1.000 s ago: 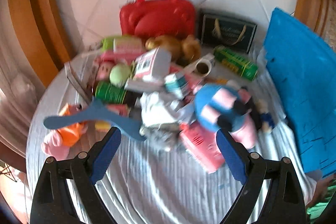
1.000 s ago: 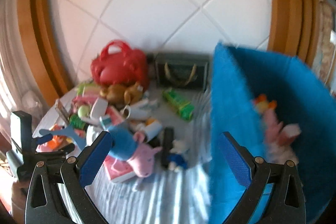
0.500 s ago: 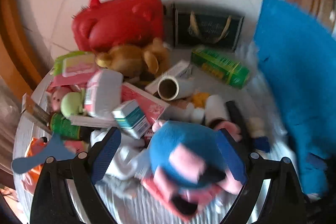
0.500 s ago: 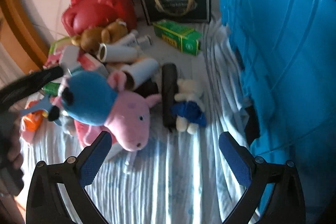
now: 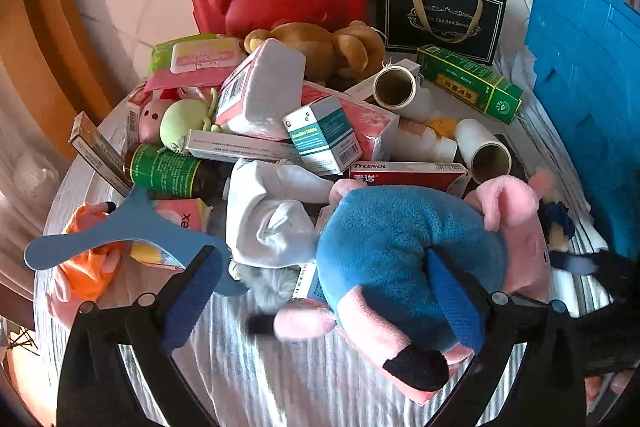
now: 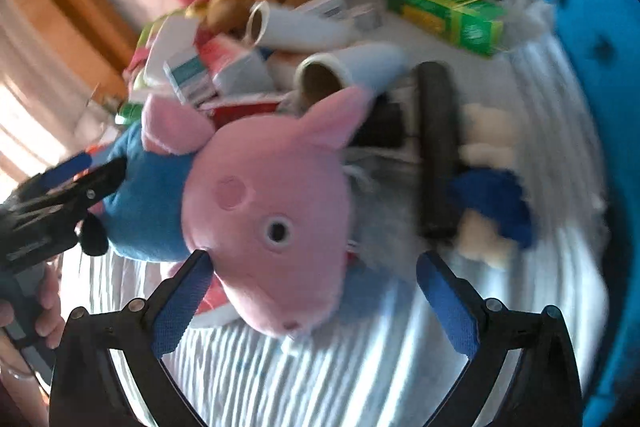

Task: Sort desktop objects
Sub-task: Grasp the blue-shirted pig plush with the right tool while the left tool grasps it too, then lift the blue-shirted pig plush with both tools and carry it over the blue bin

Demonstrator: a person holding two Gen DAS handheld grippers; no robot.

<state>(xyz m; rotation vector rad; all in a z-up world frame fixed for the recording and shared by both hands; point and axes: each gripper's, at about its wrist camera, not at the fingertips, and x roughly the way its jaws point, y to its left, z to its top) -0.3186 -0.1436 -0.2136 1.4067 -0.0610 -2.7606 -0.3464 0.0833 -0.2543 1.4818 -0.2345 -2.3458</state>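
Right gripper point(image 6: 312, 291) astride plush pig point(image 6: 272, 219)

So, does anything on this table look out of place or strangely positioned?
Yes. The red case and dark gift bag stand upright, but the boxes, rolls and toys lie heaped on each other. The pig plush lies tipped on its side across the red Tylenol box.
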